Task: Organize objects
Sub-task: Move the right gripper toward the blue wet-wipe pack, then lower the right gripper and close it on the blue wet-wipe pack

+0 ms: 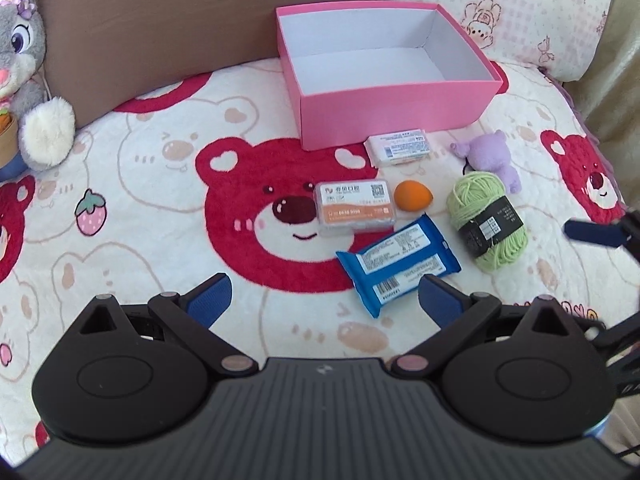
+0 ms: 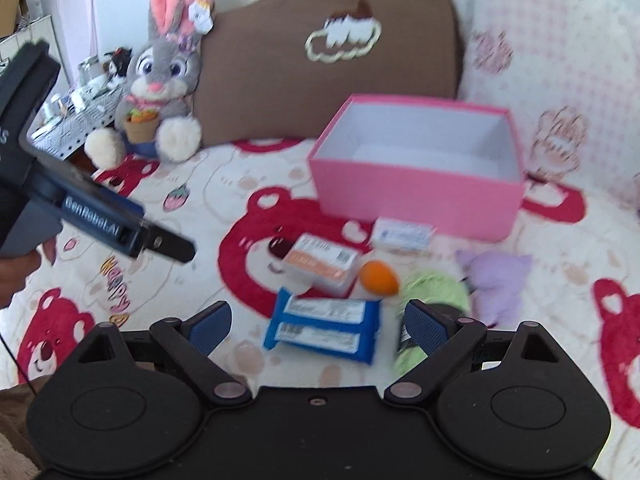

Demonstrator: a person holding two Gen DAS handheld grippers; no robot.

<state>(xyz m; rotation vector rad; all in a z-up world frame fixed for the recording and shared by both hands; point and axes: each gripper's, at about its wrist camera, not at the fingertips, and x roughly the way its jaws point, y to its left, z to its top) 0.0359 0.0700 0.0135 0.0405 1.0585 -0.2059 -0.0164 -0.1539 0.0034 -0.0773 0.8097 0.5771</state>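
Note:
An empty pink box [image 1: 394,110] [image 2: 416,192] stands on the bear-print blanket. In front of it lie a small white packet [image 1: 399,146] [image 2: 402,235], an orange-labelled clear case [image 1: 356,208] [image 2: 322,266], an orange egg-shaped sponge [image 1: 413,195] [image 2: 379,277], a blue wipes pack [image 1: 398,268] [image 2: 324,330], a green yarn ball [image 1: 486,226] [image 2: 434,292] and a purple plush [image 1: 494,156] [image 2: 498,280]. My left gripper [image 1: 324,300] is open, just short of the blue pack. My right gripper [image 2: 318,326] is open above the blue pack, its right finger in front of the yarn.
A grey rabbit plush [image 2: 160,80] [image 1: 24,60] sits at the back left against a brown cushion [image 2: 320,60] [image 1: 200,20]. A pink patterned pillow [image 2: 560,60] [image 1: 500,12] lies behind the box. The left gripper's body [image 2: 100,216] and a hand show at the right wrist view's left edge.

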